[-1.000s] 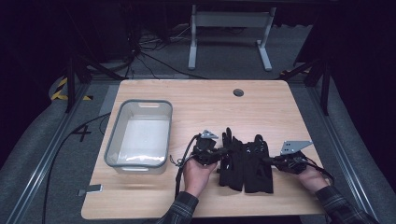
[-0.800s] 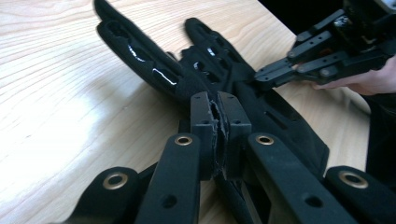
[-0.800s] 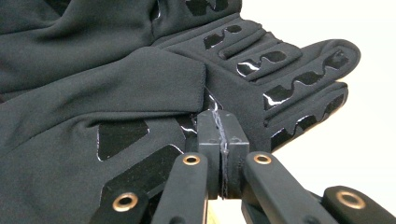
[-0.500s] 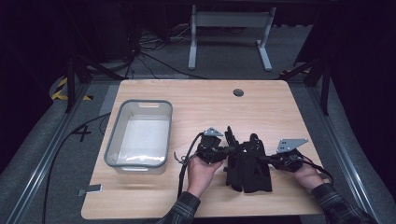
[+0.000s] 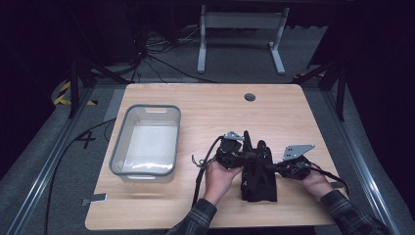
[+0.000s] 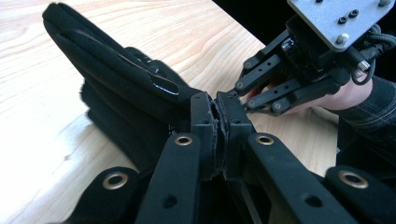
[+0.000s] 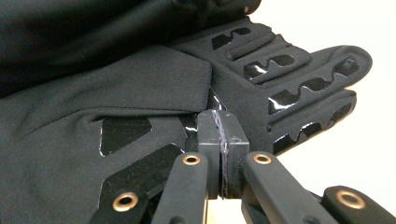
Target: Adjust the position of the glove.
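Item: black gloves (image 5: 258,174), lower centre of frame on table (image 5: 205,107), long axis up-down, lying between grippers. Left gripper (image 5: 243,155) clenched on left edge; right gripper (image 5: 275,166) clenched on right edge, equally near. Bin (image 5: 145,169) left, well apart.

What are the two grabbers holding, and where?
Both hold the black glove: the left gripper pinches its left edge, the right gripper its right edge.

A pair of black gloves (image 5: 258,171) lies on the wooden table's near right part, one stacked on the other, fingers pointing away toward the far edge. Glossy black strips run along the fingers; the fabric is matte and creased.
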Motion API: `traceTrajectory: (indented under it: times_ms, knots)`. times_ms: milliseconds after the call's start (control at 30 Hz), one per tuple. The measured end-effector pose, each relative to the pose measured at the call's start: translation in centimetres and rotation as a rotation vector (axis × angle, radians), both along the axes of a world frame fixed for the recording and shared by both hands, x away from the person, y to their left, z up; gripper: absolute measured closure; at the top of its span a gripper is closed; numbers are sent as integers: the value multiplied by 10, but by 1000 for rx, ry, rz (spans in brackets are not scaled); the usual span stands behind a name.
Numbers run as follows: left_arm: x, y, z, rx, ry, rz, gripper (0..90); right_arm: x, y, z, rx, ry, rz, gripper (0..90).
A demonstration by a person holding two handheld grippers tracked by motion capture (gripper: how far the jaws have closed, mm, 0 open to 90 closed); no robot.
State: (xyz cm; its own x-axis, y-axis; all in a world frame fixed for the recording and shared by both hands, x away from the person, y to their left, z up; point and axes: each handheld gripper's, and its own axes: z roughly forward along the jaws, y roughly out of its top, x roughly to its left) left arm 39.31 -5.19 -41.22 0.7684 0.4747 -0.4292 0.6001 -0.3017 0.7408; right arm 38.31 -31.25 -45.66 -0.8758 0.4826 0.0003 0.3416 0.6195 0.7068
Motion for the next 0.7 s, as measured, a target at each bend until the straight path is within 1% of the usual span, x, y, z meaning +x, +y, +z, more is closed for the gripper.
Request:
traceTrajectory:
  times_ms: [133,233,300,333,367,467,500,533,567,633,700]
  knots:
    - [2,-8,-5,11,11,-8,866,2,2,-1,9,8,5,900]
    - [4,-13,-8,16,20,-13,866,1,2,-1,7,6,7,900]
    - [5,-16,-10,18,19,-18,865,1,2,-1,7,7,7,900]
    - [5,-20,-12,28,19,-21,865,2,1,-1,9,7,9,899]
    - [5,-20,-12,28,19,-21,865,2,1,-1,9,7,9,899]
    - [6,-27,-15,37,20,-21,862,1,-1,1,16,-2,7,895]
    - [6,-28,-15,42,21,-26,862,0,-3,3,27,-9,0,891]
    - [6,-30,-16,45,18,-28,861,0,-12,9,45,-24,-22,882]
    - [6,-31,-17,50,19,-26,861,0,-12,9,45,-24,-22,882]
    - [7,-34,-18,52,17,-29,857,1,-23,12,62,-29,-55,872]
    - [7,-36,-19,54,18,-32,854,2,-32,14,68,-36,-83,862]
